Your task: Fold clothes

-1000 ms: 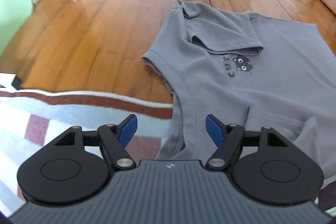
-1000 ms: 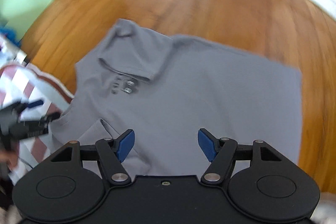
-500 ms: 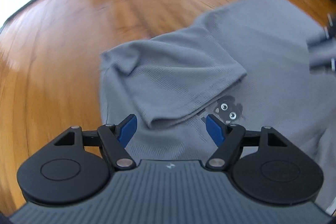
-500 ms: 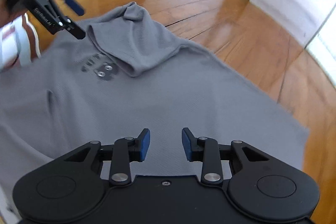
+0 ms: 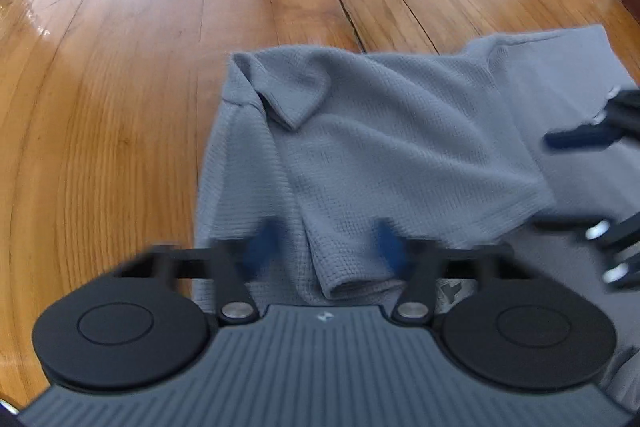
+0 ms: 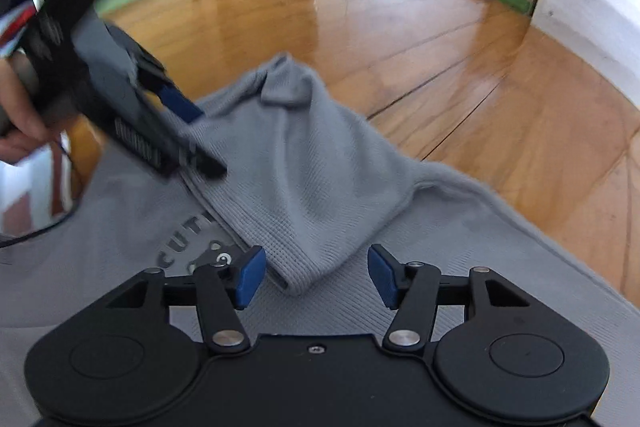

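Setting: a glossy wooden floor (image 5: 120,107), with white walls and a doorway at the far side.
Shirt: a grey T-shirt (image 6: 440,227) lies spread flat on the floor, chest print facing up, most likely so it can be folded in place.
Sleeve: one short sleeve (image 5: 400,155) is turned inward over the chest, its hem lying just beside the printed letters (image 6: 188,235).
Left tongs: the left tongs (image 5: 326,247) hover low over the near corner of the folded sleeve, their blue tips apart and blurred, holding nothing.
Right tongs: the right tongs (image 6: 316,277) sit opposite, tips apart either side of the sleeve's other hem corner, not gripping it.
Why so: both pairs point at the same sleeve from opposite sides, probably to take its hem or smooth it.
Progress: early; only the one sleeve looks folded.
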Demonstrator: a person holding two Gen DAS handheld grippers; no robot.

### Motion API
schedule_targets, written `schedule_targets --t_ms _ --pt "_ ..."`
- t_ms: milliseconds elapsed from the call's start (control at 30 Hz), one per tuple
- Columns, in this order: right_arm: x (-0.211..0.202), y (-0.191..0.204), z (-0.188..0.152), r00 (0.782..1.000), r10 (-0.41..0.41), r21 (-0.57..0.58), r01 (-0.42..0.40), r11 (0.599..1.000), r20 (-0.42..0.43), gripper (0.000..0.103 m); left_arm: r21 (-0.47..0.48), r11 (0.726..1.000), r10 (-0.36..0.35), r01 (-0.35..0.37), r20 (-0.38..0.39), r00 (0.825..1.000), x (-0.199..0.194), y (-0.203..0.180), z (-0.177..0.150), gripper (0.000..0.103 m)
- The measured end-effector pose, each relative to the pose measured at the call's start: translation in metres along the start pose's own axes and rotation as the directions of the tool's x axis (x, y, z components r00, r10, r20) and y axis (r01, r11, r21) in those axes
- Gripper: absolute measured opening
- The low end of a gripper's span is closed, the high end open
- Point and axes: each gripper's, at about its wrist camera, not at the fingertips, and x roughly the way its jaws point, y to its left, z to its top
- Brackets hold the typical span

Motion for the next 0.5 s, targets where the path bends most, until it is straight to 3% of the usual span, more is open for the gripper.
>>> schedule_targets --t_ms 33,67,100,133,267,367,400,433,500 --pt "0.008 0.002 0.000 1.000 -0.007 -0.010 0.007 1.000 -0.011 0.059 0.042 0.999 0.008 -0.008 0.002 1.000 -0.002 -0.006 0.000 0.016" --pt "0.012 0.005 0.000 0.999 -0.040 -0.037 0.040 0.999 0.002 0.047 0.079 0.997 0.024 -0.024 0.008 1.000 -0.003 -0.012 -0.001 0.012" --pt "0.016 0.008 0.000 0.997 -0.072 -0.064 0.073 0.995 0.017 0.032 0.113 0.993 0.038 -0.038 0.010 0.999 -0.003 -0.017 -0.002 0.011" --pt "0.016 0.008 0.002 0.994 -0.097 -0.087 0.100 0.991 0.042 0.003 0.137 0.989 0.046 -0.048 0.015 0.999 -0.004 -0.021 -0.001 0.008" --pt "0.009 -0.012 0.032 0.964 -0.185 -0.079 0.203 0.976 0.191 0.003 0.087 0.994 0.060 -0.067 0.079 0.995 -0.013 -0.010 0.033 0.002" --pt "0.004 -0.055 0.079 0.922 -0.286 0.019 0.292 0.956 0.259 0.003 0.050 0.983 0.163 -0.174 0.177 0.971 -0.023 0.003 0.071 0.006" --pt "0.005 -0.073 0.094 0.916 -0.307 0.073 0.298 0.952 0.258 0.003 0.020 0.983 0.174 -0.181 0.189 0.966 -0.024 0.010 0.083 0.007" --pt "0.007 -0.091 0.108 0.911 -0.323 0.124 0.301 0.946 0.256 0.003 -0.017 0.985 0.172 -0.172 0.187 0.967 -0.025 0.018 0.093 0.014" --pt "0.013 -0.115 0.119 0.919 -0.311 0.195 0.267 0.944 0.243 0.003 -0.076 0.988 0.144 -0.132 0.185 0.972 -0.027 0.030 0.098 0.040"
